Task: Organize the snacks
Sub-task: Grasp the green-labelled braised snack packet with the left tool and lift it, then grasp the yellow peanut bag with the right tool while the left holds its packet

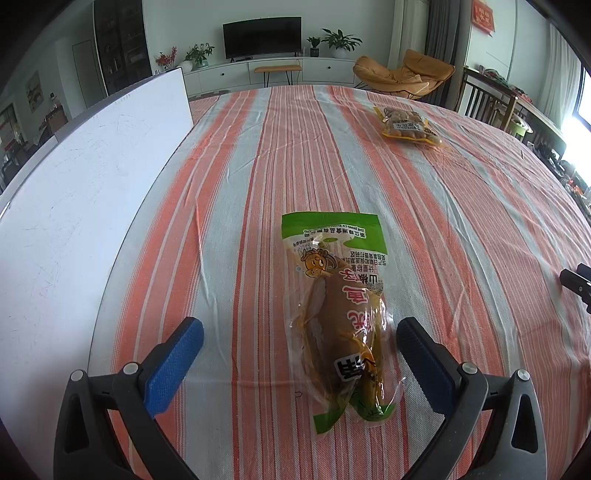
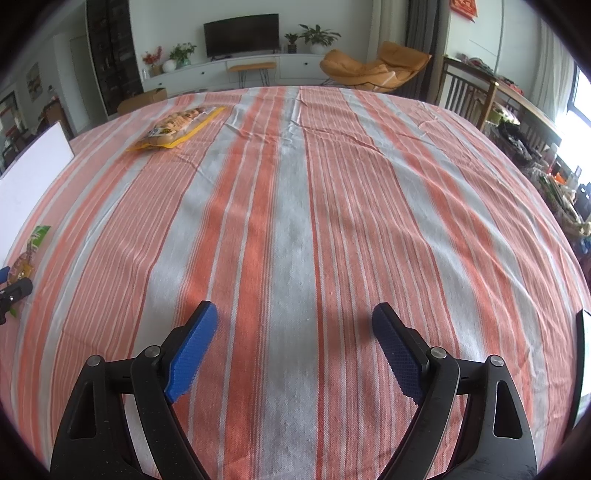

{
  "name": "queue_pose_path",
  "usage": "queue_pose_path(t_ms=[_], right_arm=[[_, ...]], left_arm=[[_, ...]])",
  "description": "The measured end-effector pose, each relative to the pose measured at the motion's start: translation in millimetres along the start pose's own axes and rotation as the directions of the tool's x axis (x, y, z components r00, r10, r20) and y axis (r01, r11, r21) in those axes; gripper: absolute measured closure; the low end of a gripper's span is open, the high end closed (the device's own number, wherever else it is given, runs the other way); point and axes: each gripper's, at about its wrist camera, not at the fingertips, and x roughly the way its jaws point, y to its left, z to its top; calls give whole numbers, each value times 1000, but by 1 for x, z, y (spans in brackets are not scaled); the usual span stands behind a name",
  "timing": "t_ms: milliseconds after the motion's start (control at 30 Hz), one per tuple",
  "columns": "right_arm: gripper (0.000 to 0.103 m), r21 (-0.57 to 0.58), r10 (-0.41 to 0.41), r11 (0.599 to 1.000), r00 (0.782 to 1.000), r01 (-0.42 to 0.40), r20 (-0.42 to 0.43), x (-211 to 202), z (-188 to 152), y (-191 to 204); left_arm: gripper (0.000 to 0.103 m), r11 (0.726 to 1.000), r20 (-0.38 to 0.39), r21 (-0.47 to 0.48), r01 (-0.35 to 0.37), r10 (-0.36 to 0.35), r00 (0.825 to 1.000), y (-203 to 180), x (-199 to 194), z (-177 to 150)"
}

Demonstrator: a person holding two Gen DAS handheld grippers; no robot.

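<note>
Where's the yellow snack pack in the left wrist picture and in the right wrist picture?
Left wrist view: the yellow snack pack lies far up on the right of the striped cloth.
Right wrist view: the yellow snack pack lies far up on the left.
Shared landmark: the black TV on the back wall.

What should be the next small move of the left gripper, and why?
Probably lower the left gripper and close its jaws on the green snack packet: the packet lies flat on the striped tablecloth between the open jaws, apparently not yet gripped.
</note>
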Motion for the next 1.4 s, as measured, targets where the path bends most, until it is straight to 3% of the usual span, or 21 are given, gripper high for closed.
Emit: queue_pose_path(t_ms=[200,267,367,533,767,900,967,1000,1067,1200,1400], right_arm=[[12,18,-9,1000,999,10,-36,1,3,5],[12,31,42,999,998,-40,-47,3,11,12],[13,71,186,980,982,-184,-30,11,44,31],[13,85,249,965,969,-248,-2,47,120,77],[13,122,249,964,964,-237,-89,118,179,133],[12,60,145,988,984,-140,-103,142,191,155],[18,-35,86,995,990,-90,-113,145,192,165],[27,-82,53,995,992,-63,-112,143,188,167],[32,-114,61,991,994,-71,-87,134,179,163],[32,-192,112,973,990,-126,-82,108,143,153],[31,-270,175,944,982,-188,-75,34,46,118]], left_arm=[[0,1000,0,0,0,0,1000,0,0,0],[0,1000,0,0,-1,1,1000,0,0,0],[0,1000,0,0,0,0,1000,0,0,0],[0,1000,0,-1,-3,3,1000,0,1,0],[0,1000,-1,-1,-3,3,1000,0,0,1],[0,1000,-1,-1,-3,3,1000,0,0,1],[0,1000,-1,-1,-3,3,1000,0,0,1],[0,1000,-1,-1,-3,3,1000,0,0,1],[0,1000,-1,0,-4,4,1000,0,0,1],[0,1000,-1,-1,-4,4,1000,0,0,0],[0,1000,-2,-1,-4,4,1000,0,0,0]])
